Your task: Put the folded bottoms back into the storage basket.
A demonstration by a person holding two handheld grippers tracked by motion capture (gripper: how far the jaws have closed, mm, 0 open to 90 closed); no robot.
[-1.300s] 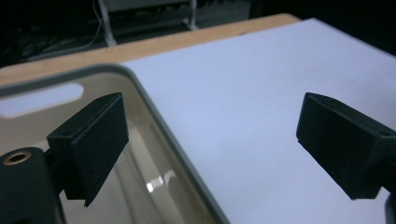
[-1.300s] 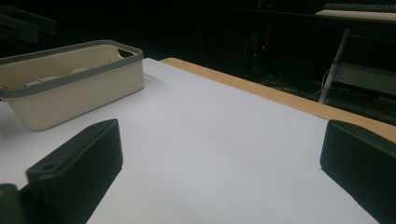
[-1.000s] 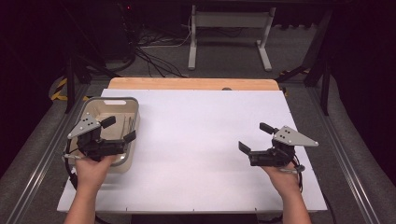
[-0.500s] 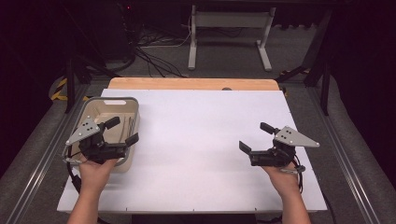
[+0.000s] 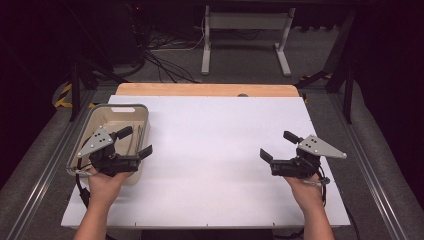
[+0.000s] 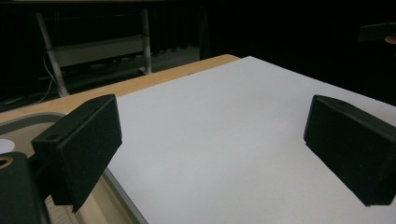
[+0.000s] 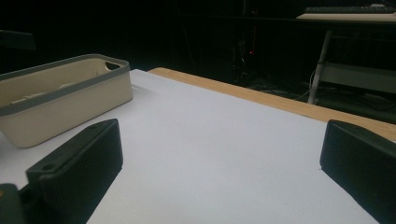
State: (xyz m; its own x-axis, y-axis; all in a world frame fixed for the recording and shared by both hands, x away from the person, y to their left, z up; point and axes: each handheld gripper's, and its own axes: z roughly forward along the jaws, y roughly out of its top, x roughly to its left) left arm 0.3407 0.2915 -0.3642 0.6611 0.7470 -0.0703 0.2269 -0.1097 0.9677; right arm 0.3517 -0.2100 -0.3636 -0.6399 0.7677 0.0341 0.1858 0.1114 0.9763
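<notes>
A cream plastic bin (image 5: 116,113) with a grey rim stands at the left side of the white table (image 5: 210,150); thin pale items lie inside it. My left gripper (image 5: 134,141) hovers over the bin's right front part, jaws wide apart with nothing between them. Seen from the left gripper view, the left gripper (image 6: 212,154) spans bare table, with the bin's rim (image 6: 28,119) at the lower left. My right gripper (image 5: 278,145) is held over the table's right side, open and empty. The right gripper view looks past the right gripper (image 7: 219,172) toward the bin (image 7: 60,100).
A wooden strip (image 5: 205,89) runs along the table's far edge. Beyond it are a metal stand (image 5: 245,30) and cables on the floor. Metal rails (image 5: 42,170) flank the table on both sides.
Both hands have stayed almost in place; the left gripper drifted slightly toward the person. Jaws remain apart.
</notes>
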